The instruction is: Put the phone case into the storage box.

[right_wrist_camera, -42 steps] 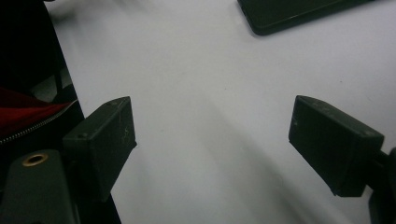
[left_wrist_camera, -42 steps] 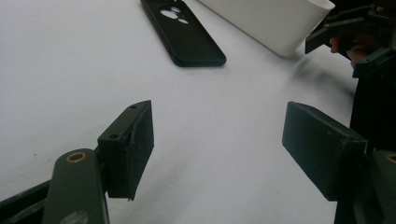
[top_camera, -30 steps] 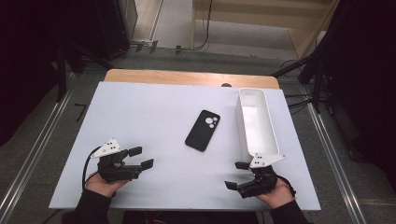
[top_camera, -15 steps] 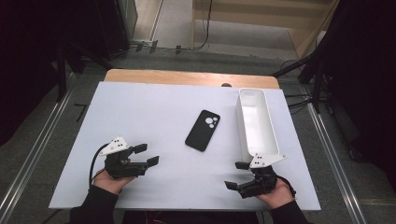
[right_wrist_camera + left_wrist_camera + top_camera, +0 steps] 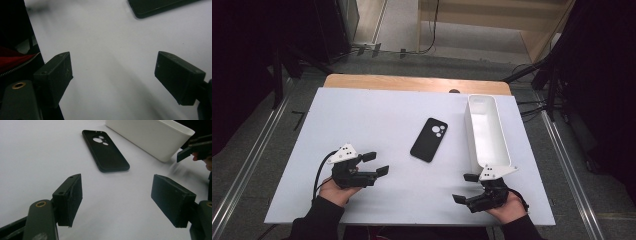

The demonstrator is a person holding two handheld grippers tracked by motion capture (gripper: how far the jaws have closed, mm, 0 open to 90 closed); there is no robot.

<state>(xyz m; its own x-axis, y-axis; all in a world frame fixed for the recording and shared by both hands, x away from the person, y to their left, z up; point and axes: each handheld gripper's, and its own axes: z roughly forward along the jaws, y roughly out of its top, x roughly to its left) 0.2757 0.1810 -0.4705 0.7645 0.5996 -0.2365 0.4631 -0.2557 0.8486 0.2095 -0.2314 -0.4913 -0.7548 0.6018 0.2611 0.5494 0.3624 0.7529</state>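
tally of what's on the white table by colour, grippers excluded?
Black: 1, a flat black phone case lying camera cutouts up
White: 1, a long narrow white plastic bin, open top, to the right of the case
Total: 2

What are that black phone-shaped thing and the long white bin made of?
The phone case looks like matte soft rubber or silicone: dull black, rounded edges, open camera cutouts. The bin seems to be smooth, slightly glossy white plastic, with thin, even walls and rounded corners. Neither can be confirmed by sight alone.
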